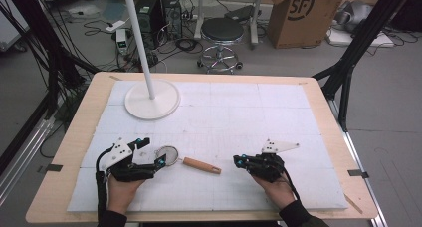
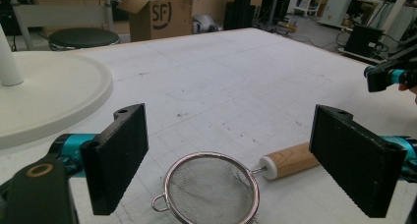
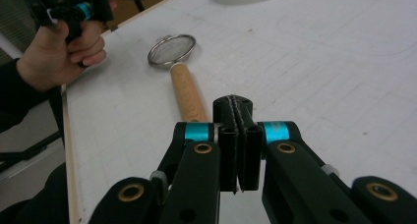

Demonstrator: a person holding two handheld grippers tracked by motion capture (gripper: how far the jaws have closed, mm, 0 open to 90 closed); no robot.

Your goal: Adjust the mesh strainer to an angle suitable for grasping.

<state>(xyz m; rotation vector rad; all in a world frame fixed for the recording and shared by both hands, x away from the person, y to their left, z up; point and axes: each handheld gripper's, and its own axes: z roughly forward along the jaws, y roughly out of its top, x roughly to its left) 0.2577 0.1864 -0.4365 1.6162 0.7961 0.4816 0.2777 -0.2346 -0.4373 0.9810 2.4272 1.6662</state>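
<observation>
Left gripper (image 1: 153,152) hangs just above the table with its jaws spread wide, one on each side of the sieve's bowl and touching nothing. Right gripper (image 1: 238,161) has its jaws pressed together on nothing, aimed leftward toward the sieve's handle and well short of it.

Between the two grippers lies the sieve (image 1: 169,154), a small round wire-mesh strainer with a metal rim, a little hook loop on the far side of the rim from the handle, and a wooden handle (image 1: 201,165) with a white collar where it meets the wire. It rests flat on the white sheet (image 1: 239,112) that covers the wooden table (image 1: 74,137), near the person's edge and left of the middle. The handle points right, toward the right gripper.

Each gripper is held in a hand (image 1: 122,189) coming in from the near edge, with dark sleeves at the wrists.

Farther back on the left of the sheet stands a white round base (image 1: 164,105) with a white pole (image 1: 139,38) rising from it. Beyond the table are a black stool (image 1: 222,30) and a cardboard box (image 1: 303,13) on the floor.
</observation>
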